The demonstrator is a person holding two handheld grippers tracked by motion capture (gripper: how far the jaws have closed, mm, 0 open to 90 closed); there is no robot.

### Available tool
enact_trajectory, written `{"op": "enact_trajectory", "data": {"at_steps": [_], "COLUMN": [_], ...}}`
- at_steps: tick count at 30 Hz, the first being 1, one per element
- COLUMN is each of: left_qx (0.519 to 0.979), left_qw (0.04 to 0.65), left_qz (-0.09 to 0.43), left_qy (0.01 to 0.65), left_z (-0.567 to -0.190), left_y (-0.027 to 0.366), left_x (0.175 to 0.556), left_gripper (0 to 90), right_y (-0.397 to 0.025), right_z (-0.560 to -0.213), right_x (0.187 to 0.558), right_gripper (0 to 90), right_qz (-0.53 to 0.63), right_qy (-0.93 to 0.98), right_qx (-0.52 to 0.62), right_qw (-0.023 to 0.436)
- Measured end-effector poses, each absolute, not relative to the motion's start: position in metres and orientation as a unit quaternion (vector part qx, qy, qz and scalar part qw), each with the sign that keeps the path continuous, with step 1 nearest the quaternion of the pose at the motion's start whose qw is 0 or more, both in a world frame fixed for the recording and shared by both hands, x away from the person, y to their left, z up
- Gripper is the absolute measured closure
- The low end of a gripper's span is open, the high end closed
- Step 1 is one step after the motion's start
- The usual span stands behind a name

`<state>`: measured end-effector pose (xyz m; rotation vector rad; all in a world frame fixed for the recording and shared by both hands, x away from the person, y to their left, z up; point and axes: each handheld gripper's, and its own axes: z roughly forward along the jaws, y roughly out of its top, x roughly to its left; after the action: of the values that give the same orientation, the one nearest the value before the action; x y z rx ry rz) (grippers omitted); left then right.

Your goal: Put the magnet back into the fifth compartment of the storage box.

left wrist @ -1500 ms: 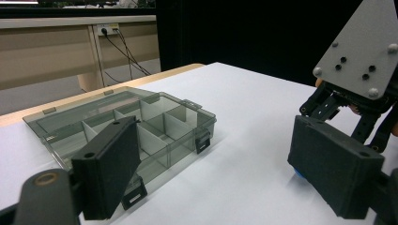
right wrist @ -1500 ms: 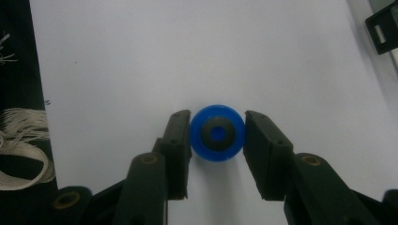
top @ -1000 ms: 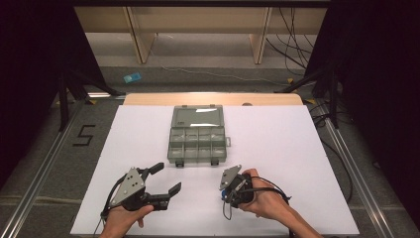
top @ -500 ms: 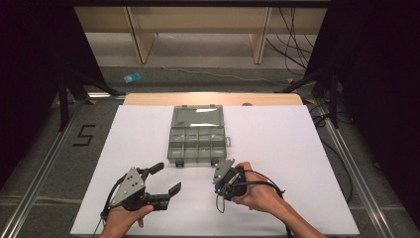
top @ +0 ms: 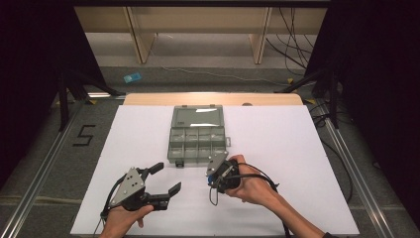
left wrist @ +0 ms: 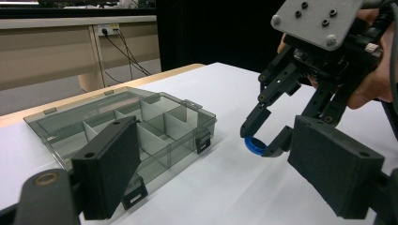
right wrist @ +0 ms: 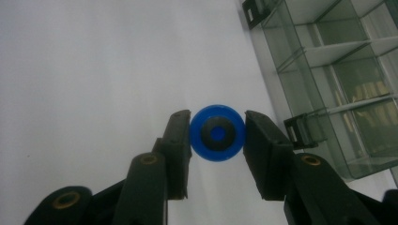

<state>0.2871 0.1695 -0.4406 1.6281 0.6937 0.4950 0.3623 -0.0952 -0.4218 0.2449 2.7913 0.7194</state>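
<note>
Jaws pinching blue ring [right wrist: 217, 133] between them

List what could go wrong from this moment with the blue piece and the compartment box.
1. The right gripper pinches the small round blue plastic disc only by its curved rim, so it may pop out.
2. The clear grey plastic compartment box has narrow cells; a release could land in the wrong one.
3. The open left gripper isn't steadying the box, which may slide.
</note>
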Motion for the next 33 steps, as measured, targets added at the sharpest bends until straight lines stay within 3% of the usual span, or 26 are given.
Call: {"op": "enact_trajectory", "data": {"at_steps": [33], "left_qx": [0.705], "left_qw": [0.606], "left_qz": [0.213], "left_qy": [0.300], "left_z": [-0.441], "left_y": [0.170], "left_x": [0.287], "left_gripper": [16.2], "right_y": [-0.073], "right_z": [-0.418], "right_x": [0.390], "right_gripper": [62.5], "right_qz": [0.275], "right_qy": [0.949], "right_qx": [0.082], "right_qw": [0.135]}}
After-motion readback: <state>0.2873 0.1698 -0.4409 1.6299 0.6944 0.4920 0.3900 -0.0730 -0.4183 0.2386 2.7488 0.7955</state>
